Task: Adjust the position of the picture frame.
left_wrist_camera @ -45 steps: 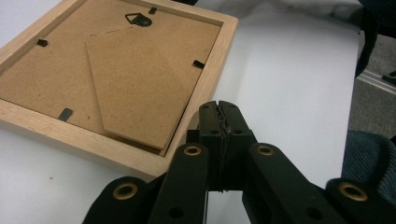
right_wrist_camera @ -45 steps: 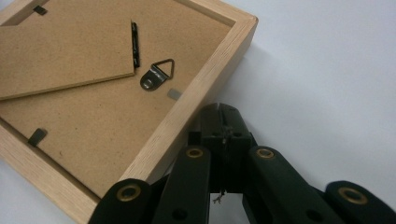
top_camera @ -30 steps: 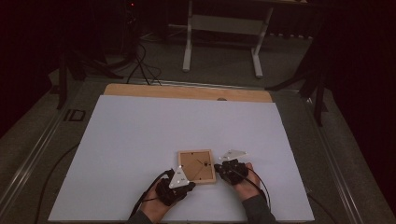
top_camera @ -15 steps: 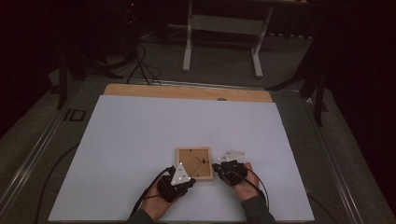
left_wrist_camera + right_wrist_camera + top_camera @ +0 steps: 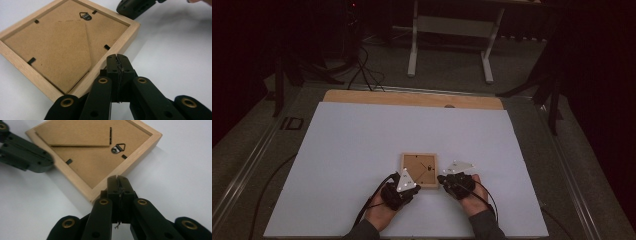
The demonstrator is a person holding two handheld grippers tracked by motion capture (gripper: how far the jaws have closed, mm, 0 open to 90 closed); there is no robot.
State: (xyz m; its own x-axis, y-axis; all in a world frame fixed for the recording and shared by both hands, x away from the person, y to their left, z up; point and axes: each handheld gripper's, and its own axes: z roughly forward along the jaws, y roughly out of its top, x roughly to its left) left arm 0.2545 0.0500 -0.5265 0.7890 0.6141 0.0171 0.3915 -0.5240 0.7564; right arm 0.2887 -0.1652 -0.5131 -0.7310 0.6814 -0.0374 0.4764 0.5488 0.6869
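A small wooden picture frame [image 5: 419, 169] lies face down on the white table sheet [image 5: 362, 145], its brown backing board, hanger and clips facing up. My left gripper [image 5: 408, 181] is shut with nothing held. In the left gripper view its closed tips [image 5: 117, 57] rest at the outer edge of the frame [image 5: 62, 47] near a corner. My right gripper [image 5: 442, 179] is shut and empty as well, its tips [image 5: 117, 178] against the frame [image 5: 95, 150] edge on the other side. Each gripper view shows the other gripper [image 5: 135, 6] [image 5: 27, 155] across the frame.
The white sheet spreads wide to the left, right and beyond the frame. A bare wooden strip [image 5: 412, 98] runs along the far table edge. A white metal stand [image 5: 452, 40] and cables [image 5: 362, 70] sit on the floor behind the table.
The frame has slid a little farther from the person, and both shut grippers have followed it slightly. Neither gripper has opened.
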